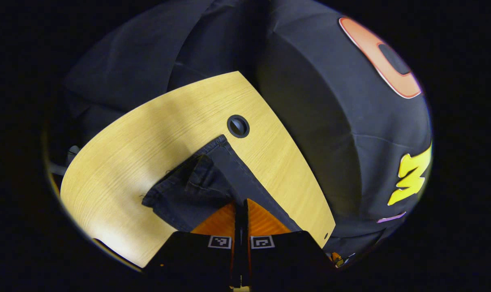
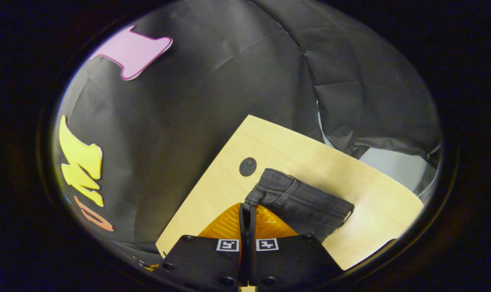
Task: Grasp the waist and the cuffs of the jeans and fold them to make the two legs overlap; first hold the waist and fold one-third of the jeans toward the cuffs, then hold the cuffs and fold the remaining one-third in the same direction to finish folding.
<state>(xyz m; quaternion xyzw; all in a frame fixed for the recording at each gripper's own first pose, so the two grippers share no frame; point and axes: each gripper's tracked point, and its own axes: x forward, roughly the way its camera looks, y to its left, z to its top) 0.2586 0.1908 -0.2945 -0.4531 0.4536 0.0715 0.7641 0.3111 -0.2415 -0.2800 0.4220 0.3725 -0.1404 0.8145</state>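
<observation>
Jeans (image 1: 196, 188) of dark, almost black denim lie on the table (image 1: 119, 162), one pair, the cloth matte with stitched seams and a thick hemmed edge. In the left gripper view one corner of the fabric runs up to a point just beside a round black grommet hole (image 1: 238, 126). The left claw (image 1: 240, 209) has its two ribbed orange fingers (image 1: 219, 221) drawn together with denim pinched between them. In the right gripper view the jeans (image 2: 302, 200) show a waistband with a belt loop, bunched in folds, and the right claw (image 2: 247, 211) is likewise closed on that band's end. Each claw carries two small square black-and-white markers. The table is pale wood-grain laminate with a rounded edge. No readable writing appears.
</observation>
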